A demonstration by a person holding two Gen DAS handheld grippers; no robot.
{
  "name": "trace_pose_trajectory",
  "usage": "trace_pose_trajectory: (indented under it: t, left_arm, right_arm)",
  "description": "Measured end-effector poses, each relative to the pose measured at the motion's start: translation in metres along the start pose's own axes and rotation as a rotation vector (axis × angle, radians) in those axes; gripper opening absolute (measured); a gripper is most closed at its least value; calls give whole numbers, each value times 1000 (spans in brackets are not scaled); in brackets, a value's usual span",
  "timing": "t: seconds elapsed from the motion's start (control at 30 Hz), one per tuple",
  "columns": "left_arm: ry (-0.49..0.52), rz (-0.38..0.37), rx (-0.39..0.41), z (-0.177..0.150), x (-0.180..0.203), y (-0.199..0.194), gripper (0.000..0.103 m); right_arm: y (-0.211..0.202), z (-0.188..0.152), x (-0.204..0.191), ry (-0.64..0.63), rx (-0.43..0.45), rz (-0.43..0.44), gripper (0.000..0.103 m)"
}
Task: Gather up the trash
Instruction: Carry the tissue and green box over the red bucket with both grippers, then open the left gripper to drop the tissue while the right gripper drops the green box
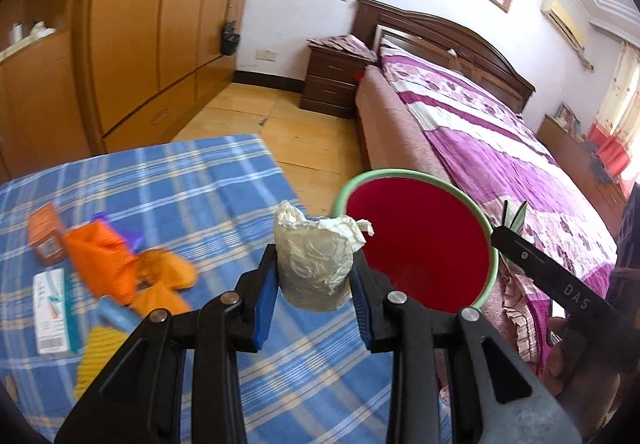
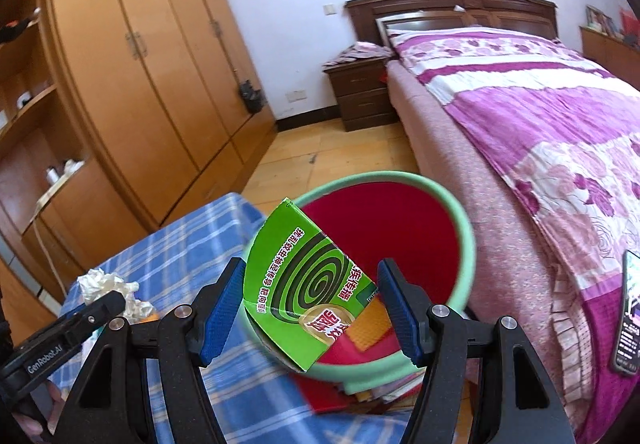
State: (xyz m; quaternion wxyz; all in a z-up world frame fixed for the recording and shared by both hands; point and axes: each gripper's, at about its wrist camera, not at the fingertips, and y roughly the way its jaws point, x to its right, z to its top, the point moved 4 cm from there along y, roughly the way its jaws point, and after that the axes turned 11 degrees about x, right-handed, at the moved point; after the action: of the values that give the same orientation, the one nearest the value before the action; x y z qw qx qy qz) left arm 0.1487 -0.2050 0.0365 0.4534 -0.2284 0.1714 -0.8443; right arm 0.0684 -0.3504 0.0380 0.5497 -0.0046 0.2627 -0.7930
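Observation:
My left gripper (image 1: 316, 276) is shut on a crumpled wad of whitish paper (image 1: 316, 260), held over the edge of the blue plaid table (image 1: 180, 180). Just right of the wad stands a red bin with a green rim (image 1: 420, 244). In the right wrist view my right gripper (image 2: 312, 308) is shut on a green mosquito-coil box (image 2: 308, 284), tilted over the mouth of the same bin (image 2: 400, 212). A yellow item (image 2: 370, 324) lies inside the bin. The left gripper's black finger (image 2: 72, 320) and the paper wad (image 2: 108, 284) show at the lower left.
Orange wrappers (image 1: 120, 268), a small orange box (image 1: 46, 236), a white box (image 1: 50, 312) and a yellow piece (image 1: 100, 352) lie on the table. A bed with purple bedding (image 1: 480, 132), a nightstand (image 1: 332, 80) and wooden wardrobes (image 1: 140, 24) surround a strip of wooden floor. A phone (image 2: 630, 312) lies on the bed.

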Motion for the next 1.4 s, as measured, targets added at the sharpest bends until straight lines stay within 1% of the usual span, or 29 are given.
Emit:
trace_pose_trajectory:
  t: [0.13, 0.27, 0.47, 0.63, 0.8, 0.87, 0.93, 1.1, 1.27, 1.4]
  left_arm:
    - [28, -38, -25, -1, 24, 23, 34]
    - [56, -69, -48, -3, 45, 45, 34]
    - [85, -83, -80, -8, 63, 70, 35]
    - [96, -90, -97, -12, 68, 79, 35]
    - [103, -85, -108, -15, 71, 82, 48]
    - [110, -74, -112, -15, 72, 84, 55]
    - [110, -61, -112, -15, 71, 87, 57]
    - [91, -58, -137, -18, 67, 92, 57]
    - [77, -51, -130, -18, 63, 90, 57]
    - [71, -50, -128, -17, 61, 85, 57]
  right_arm:
    - [8, -1, 26, 32, -9, -25, 69]
    - [15, -3, 41, 55, -17, -37, 69]
    - [24, 0, 53, 63, -15, -50, 69]
    - [33, 3, 57, 71, -37, -50, 69]
    - [42, 3, 59, 51, -60, -43, 69]
    - [45, 4, 61, 52, -62, -41, 69]
    - [47, 4, 63, 60, -62, -42, 69]
    - [50, 3, 70, 81, -60, -44, 70]
    - [54, 3, 71, 83, -65, -14, 70]
    - [53, 0, 67, 70, -62, -8, 71]
